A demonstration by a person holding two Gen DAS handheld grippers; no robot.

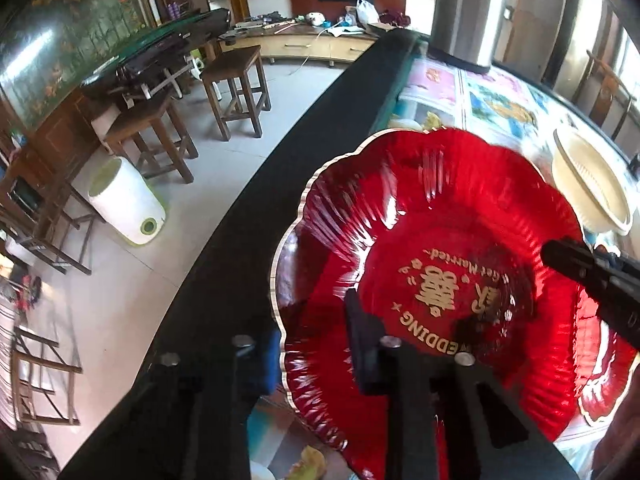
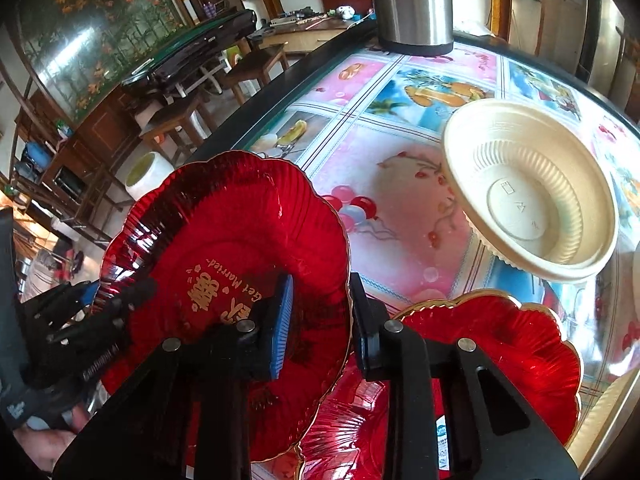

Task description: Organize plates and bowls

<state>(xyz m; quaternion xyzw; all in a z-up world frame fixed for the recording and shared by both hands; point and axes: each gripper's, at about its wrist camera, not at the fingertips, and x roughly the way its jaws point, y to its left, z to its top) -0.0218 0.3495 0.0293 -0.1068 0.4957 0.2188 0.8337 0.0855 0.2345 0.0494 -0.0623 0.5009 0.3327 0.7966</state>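
Right wrist: right gripper (image 2: 320, 308) pinches the red plate's (image 2: 208, 240) rim – left gripper (image 2: 116, 300) clamps its opposite edge; cream bowl (image 2: 528, 188) ahead, second plate (image 2: 500, 344) just beside

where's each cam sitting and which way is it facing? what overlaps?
Left wrist: on the left gripper, facing down along its fingers at the red plate it clamps by the rim; the right gripper enters at right.
Right wrist: on the right gripper, facing down at the same red plate, rim between its fingers; a hand shows bottom left.
Shared: plate, cream bowl, steel flask.
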